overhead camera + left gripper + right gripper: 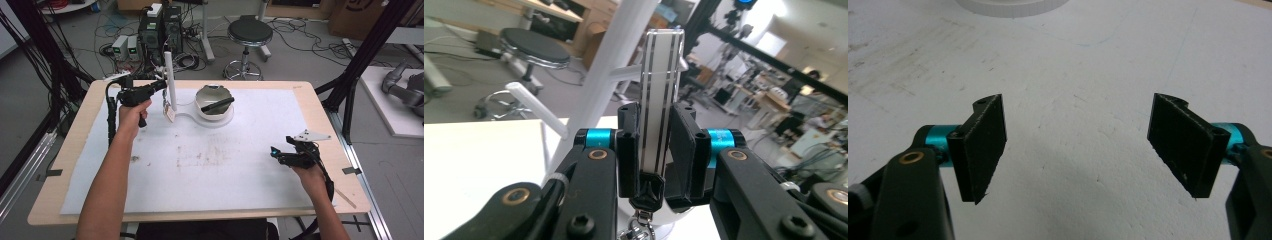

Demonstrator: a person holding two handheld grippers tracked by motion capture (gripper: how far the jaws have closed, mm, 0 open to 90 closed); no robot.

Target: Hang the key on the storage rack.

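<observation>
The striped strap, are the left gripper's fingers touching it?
Touching. The left gripper view shows both fingers pressed against the sides of the striped strap.

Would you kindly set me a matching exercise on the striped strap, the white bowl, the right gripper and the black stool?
Things:
1. Pale strap with dark stripes and a metal clasp
2. White bowl with a black tool across it
3. Right gripper
4. Round black stool

States:
A. jaws wide apart over the white mat
B. on the floor beyond the table
C. clamped in the left gripper
D. on a white base beside the white peg stand

Pairs: 1-C, 2-D, 3-A, 4-B
</observation>
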